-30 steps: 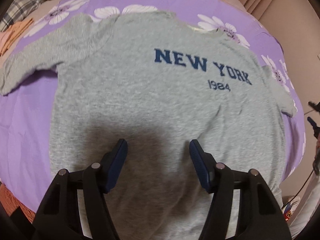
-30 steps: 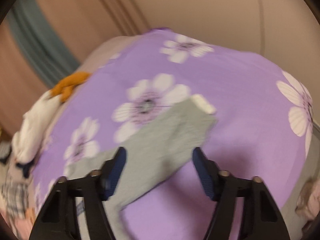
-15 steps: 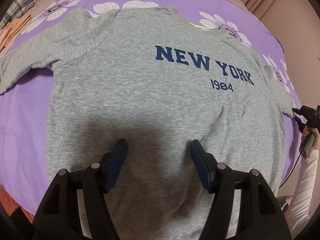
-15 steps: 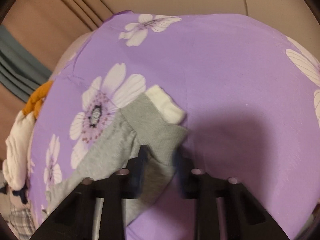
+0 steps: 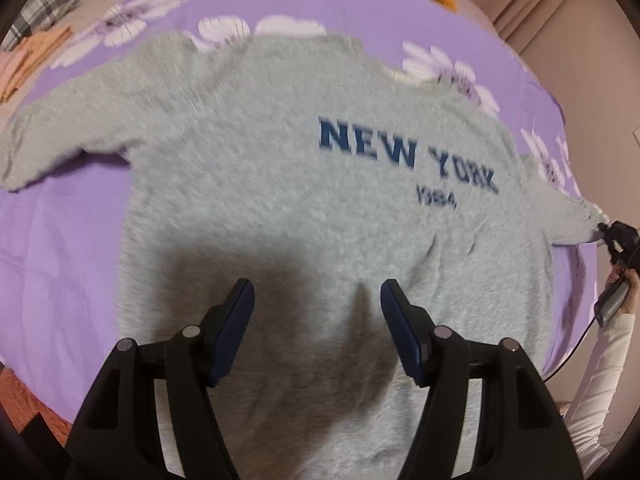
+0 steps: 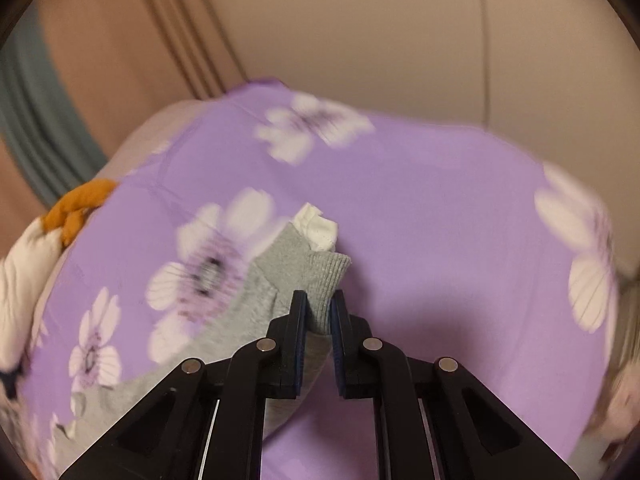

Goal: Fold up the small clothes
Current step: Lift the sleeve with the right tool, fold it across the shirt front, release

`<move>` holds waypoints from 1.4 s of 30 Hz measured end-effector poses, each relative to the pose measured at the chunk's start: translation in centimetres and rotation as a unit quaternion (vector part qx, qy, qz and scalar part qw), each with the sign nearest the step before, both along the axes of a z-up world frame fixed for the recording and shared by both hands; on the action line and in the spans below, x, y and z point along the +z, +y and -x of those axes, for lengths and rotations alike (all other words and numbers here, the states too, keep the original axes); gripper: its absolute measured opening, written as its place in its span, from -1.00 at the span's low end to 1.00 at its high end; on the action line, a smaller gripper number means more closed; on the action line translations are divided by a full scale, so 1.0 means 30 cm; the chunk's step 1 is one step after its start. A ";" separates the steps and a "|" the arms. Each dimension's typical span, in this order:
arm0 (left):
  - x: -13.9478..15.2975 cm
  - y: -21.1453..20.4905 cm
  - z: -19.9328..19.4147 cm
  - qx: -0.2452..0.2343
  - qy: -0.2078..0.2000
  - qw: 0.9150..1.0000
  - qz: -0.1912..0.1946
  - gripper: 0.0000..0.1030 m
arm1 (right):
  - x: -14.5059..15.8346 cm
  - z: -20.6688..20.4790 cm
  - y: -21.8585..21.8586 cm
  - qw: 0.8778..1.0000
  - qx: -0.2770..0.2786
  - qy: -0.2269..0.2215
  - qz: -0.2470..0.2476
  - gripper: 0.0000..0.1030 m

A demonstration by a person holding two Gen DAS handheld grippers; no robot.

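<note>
A: Left wrist view, entries?
B: Item one: left hand-held gripper (image 5: 317, 312), jaws spread wide, gripping nothing, poised over the lower body of the sweatshirt. Item two: grey sweatshirt (image 5: 304, 208), print "NEW YORK 1984" up, spread flat on the bed (image 5: 60, 248), ahead of and beneath the fingers. One sleeve runs far left; the other runs far right to the right hand-held gripper (image 5: 618, 236) at the frame edge.
A: Right wrist view?
B: Item one: right hand-held gripper (image 6: 319, 312), jaws narrow, pinched on the ribbed grey cuff (image 6: 326, 276) of the sleeve. A white inner cuff (image 6: 318, 228) shows just ahead of the tips. The sleeve trails back left of the fingers. Item two: purple flowered bed cover (image 6: 440, 208) beneath. Item three: orange and white cloth (image 6: 76, 208), far left, apart.
</note>
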State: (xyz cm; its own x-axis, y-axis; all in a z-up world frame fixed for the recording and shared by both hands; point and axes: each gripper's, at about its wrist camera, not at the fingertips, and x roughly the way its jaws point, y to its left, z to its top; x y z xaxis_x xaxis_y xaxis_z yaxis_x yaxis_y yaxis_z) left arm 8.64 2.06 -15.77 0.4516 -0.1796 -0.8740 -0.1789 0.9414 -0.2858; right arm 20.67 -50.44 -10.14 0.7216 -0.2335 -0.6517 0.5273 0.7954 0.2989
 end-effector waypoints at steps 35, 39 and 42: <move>0.240 0.136 -0.033 0.049 -0.109 0.993 0.004 0.38 | -0.056 -0.050 1.062 0.879 0.456 0.064 0.128 -0.78; 0.271 0.130 -0.047 0.047 -0.121 0.991 0.011 0.49 | -0.100 -0.046 1.091 0.866 0.480 0.084 0.108 -0.77; 0.301 0.118 -0.065 0.041 -0.129 0.991 0.017 0.57 | -0.111 -0.036 1.103 0.862 0.488 0.092 0.098 -0.61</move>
State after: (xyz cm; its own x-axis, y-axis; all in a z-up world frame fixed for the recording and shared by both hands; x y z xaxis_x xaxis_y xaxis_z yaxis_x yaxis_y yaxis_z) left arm 10.59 5.60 -6.76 0.6728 -0.1607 -0.7222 -0.1708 0.9160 -0.3630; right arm 21.75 -17.36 -13.47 0.5255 0.3073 -0.7934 -0.3978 0.9130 0.0902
